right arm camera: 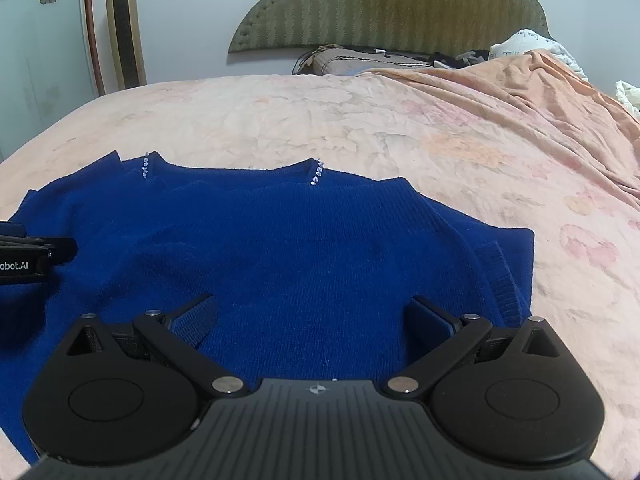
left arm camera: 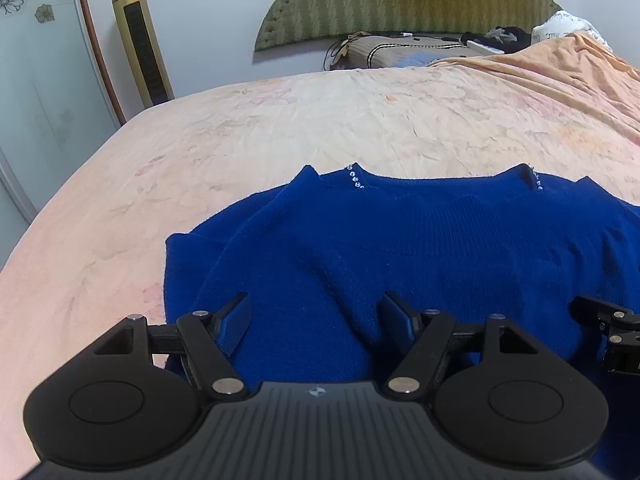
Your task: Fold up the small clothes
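A blue knitted sweater lies spread flat on a bed covered with a pale peach floral sheet, its neckline toward the headboard and a short row of small clear beads at each shoulder seam. The sleeves appear folded in over the body, with a ribbed cuff showing near the right edge. The left gripper hangs over the near part of the sweater with its jaws partly apart and nothing pinched between the pads. The right gripper is beside it, jaws spread wide over the knit, also holding nothing. Whether either one's fingertips touch the fabric cannot be told. A crumpled orange blanket is heaped at the far right, and a gold tower fan stands by the wall.
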Tool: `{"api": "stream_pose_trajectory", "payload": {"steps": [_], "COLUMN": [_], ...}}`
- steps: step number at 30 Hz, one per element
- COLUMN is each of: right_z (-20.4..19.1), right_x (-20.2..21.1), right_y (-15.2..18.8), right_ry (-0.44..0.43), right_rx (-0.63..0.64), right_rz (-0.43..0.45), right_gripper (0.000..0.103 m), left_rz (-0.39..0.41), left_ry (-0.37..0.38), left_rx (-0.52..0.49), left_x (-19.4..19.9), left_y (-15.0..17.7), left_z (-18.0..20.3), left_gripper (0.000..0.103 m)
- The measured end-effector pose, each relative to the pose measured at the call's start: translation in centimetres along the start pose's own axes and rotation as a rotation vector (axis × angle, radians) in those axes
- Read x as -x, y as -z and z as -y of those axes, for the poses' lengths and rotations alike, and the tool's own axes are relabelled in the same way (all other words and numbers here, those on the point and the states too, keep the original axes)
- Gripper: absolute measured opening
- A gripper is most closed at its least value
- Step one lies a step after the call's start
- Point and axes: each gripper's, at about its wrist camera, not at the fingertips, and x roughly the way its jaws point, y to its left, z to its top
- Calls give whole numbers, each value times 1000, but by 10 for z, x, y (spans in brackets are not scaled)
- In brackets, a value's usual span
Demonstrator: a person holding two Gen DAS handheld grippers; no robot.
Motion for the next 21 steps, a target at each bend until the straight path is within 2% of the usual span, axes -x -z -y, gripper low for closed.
{"api": "stream_pose_trajectory", "payload": {"steps": [11,21], "right_z": [1,-6], "right_x": [4,10], "right_y": [1,-4], "right_ry": [4,40], "right_rx": [-5,16], "right_rz": [-7,-25], "right_gripper": [103,102], "left_rz": [6,53], "left_ry": [1,-21], "left_rx": [-1,-16], "left_x": [3,20], "left_y": [-1,-4], "left_z": [-2,-14], "left_gripper": [71,71]}}
